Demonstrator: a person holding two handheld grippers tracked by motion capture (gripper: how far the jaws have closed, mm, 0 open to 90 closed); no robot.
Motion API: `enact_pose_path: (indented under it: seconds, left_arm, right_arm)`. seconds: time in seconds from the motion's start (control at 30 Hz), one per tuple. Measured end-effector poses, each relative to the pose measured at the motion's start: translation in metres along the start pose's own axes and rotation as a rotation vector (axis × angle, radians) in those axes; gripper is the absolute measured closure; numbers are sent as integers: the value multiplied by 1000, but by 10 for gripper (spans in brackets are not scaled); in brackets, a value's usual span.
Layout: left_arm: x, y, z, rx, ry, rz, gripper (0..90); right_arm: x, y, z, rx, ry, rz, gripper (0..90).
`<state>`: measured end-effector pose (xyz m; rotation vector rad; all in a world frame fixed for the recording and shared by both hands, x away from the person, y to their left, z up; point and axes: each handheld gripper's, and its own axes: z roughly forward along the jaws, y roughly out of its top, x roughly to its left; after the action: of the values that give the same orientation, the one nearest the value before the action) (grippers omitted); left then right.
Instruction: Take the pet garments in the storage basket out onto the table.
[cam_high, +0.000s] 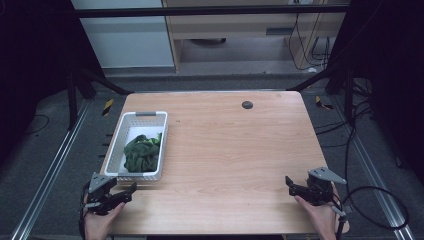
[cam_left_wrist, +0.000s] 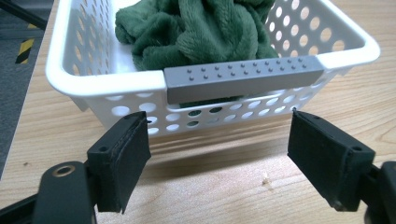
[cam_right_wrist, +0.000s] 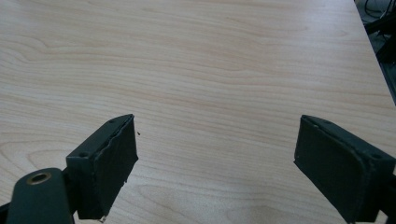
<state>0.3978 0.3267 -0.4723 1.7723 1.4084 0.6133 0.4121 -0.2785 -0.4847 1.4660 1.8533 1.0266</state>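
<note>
1. The left hand (cam_high: 97, 222) is resting at the table's (cam_high: 235, 160) near left corner, holding the left gripper (cam_high: 127, 192) low and pointing it forward and slightly inward, jaws standing wide with nothing between them.
2. The right hand (cam_high: 320, 215) is sitting at the near right edge, aiming the right gripper (cam_high: 290, 184) inward across bare wood, jaws likewise spread wide and holding nothing.
3. The basket (cam_left_wrist: 107, 88) is lying just ahead of the left gripper, its grey handle (cam_left_wrist: 243, 77) facing the jaws, not touching them.
4. A green cloth (cam_left_wrist: 201, 32) is lying bunched inside the basket.
</note>
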Motion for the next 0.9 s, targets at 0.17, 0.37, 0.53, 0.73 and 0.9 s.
enact_pose_path:
  seconds: [0.17, 0.37, 0.53, 0.73, 0.9]
  left_arm:
    - [-1, 2, -7, -30, 1, -11, 201]
    - [-2, 5, -15, -72, 1, -20, 205]
    - [-2, 9, -21, -100, -1, -12, 205]
    - [-3, 13, -27, -122, -9, -20, 202]
    - [-6, 18, -33, -142, -19, -14, 201]
  right_arm:
    - [0, 0, -2, -10, -4, -12, 126]
    - [1, 0, -5, -26, -12, -15, 123]
    - [4, 2, -7, -36, -8, -16, 109]
    - [9, 3, -8, -38, 1, -16, 108]
    - [13, 4, -9, -43, 10, -32, 105]
